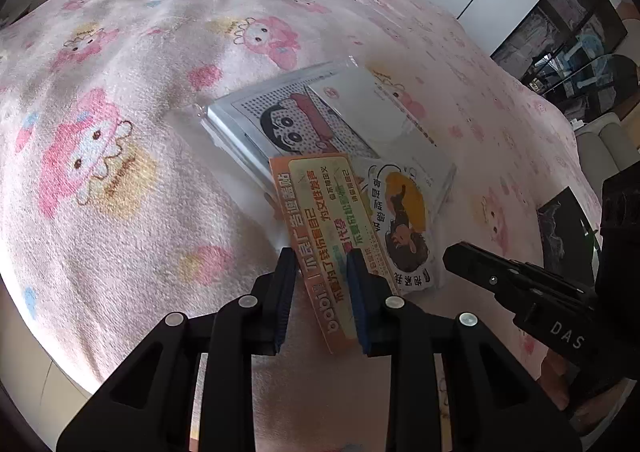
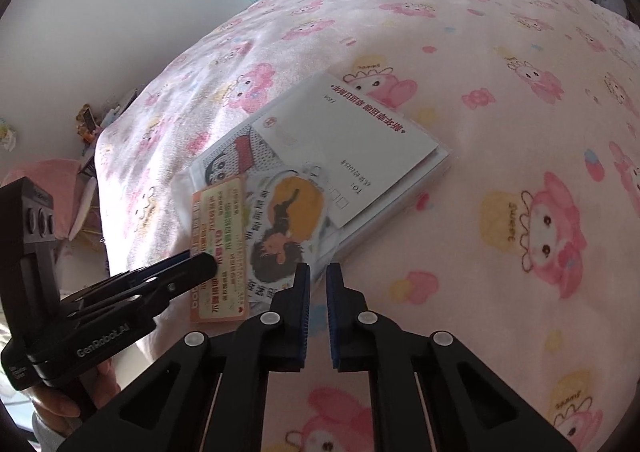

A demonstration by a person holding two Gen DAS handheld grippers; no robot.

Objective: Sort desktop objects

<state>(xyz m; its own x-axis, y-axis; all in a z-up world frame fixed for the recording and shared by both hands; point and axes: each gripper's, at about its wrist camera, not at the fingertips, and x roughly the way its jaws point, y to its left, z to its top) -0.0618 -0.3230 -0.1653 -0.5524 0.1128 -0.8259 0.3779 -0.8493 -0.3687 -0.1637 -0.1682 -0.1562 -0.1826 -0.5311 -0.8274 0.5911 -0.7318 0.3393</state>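
Observation:
My left gripper [image 1: 320, 258] is shut on an orange printed card [image 1: 320, 220], which tilts up from the stack; in the right wrist view one finger lies on the card [image 2: 218, 220] near the left gripper's tip [image 2: 204, 264]. The stack holds a clear-wrapped pack with a cartoon face [image 1: 280, 124] [image 2: 218, 168]. On the pack lie a white postcard [image 1: 360, 112] [image 2: 348, 140] and a figure sticker [image 1: 404, 212] [image 2: 284, 220]. My right gripper [image 2: 319, 268] [image 1: 452, 252] is shut, right beside the sticker's near corner. I see nothing between its fingers.
Everything lies on a pink cartoon-print blanket [image 1: 120, 92] [image 2: 500, 132] that drops off at the left [image 2: 108, 172]. A dark flat item [image 1: 560, 228] lies at the right. A hand [image 2: 52, 404] holds the left gripper. Furniture and floor clutter [image 2: 86, 120] surround the blanket.

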